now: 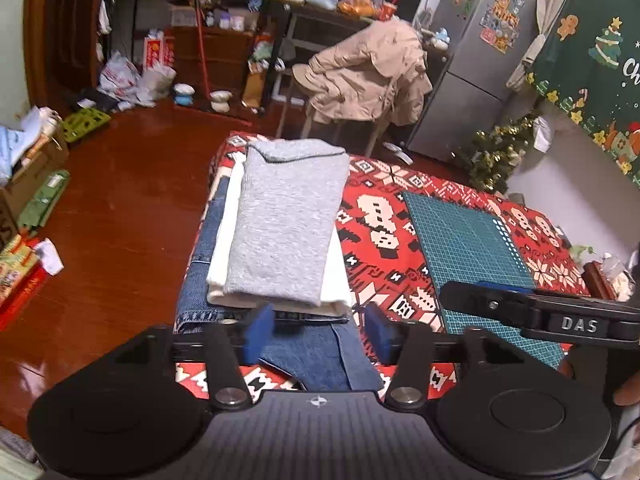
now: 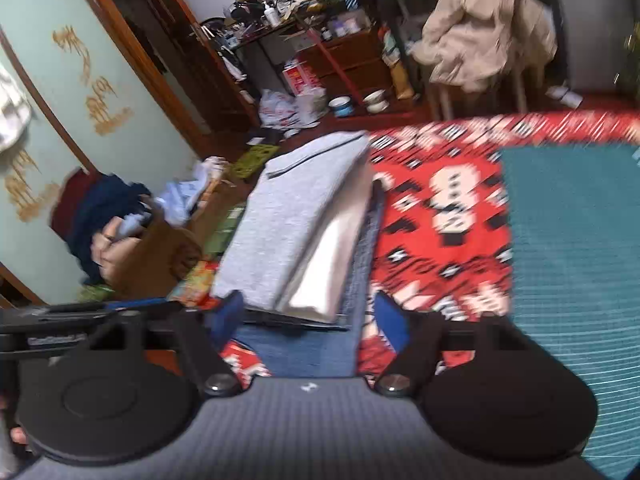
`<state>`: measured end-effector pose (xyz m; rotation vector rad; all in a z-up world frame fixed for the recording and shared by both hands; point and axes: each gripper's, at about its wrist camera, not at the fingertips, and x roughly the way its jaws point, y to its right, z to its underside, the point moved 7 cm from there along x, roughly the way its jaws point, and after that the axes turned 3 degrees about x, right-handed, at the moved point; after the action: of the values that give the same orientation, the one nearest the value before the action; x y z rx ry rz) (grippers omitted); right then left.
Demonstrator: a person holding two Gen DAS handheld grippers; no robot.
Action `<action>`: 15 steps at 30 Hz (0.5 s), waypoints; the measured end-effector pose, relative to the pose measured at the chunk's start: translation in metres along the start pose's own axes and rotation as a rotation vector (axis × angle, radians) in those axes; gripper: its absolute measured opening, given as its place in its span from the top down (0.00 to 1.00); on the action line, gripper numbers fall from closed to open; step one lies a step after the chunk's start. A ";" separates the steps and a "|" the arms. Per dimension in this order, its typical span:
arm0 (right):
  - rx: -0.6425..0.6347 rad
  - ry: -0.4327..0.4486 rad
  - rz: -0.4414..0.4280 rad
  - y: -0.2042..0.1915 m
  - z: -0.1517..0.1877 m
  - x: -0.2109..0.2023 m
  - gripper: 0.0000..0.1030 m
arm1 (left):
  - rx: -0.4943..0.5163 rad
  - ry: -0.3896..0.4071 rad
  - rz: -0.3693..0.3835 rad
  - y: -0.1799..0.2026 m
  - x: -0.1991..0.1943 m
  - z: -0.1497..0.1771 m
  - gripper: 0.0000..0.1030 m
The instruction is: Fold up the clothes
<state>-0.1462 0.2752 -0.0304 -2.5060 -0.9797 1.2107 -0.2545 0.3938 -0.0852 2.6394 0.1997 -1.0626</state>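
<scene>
Both my left gripper (image 1: 320,334) and right gripper (image 2: 306,322) stand spread wide, holding nothing, just short of the folded grey top (image 1: 286,220), which sits on white cloth (image 1: 334,284) and jeans (image 1: 320,348) atop the red tablecloth (image 1: 384,240). A careless brush could skew the stack. The cardboard box (image 2: 160,252) on the floor holds jumbled clothes.

folded clothes stacked on the table's left edge

grey sweater (image 1: 284,220) folded flat on top, dark-trimmed edge at the far end; under it a folded white garment (image 1: 336,280) sticking out both sides; folded blue jeans (image 1: 320,348) at the bottom, near end reaching closest.
</scene>
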 end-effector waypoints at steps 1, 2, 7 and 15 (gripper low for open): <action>-0.019 0.005 0.018 -0.002 0.000 -0.008 0.13 | 0.006 0.012 -0.010 0.005 -0.005 0.003 0.41; -0.036 0.005 0.036 -0.003 0.000 -0.015 0.10 | 0.011 0.018 -0.019 0.009 -0.010 0.006 0.38; -0.125 0.011 0.098 -0.015 0.006 -0.049 0.01 | 0.002 0.025 -0.074 0.021 -0.025 0.016 0.26; -0.181 0.008 0.135 -0.030 0.022 -0.084 0.01 | -0.055 0.021 -0.208 0.019 -0.050 0.031 0.16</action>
<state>-0.2147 0.2428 0.0211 -2.7553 -0.9718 1.1967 -0.3058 0.3649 -0.0676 2.6249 0.5094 -1.0756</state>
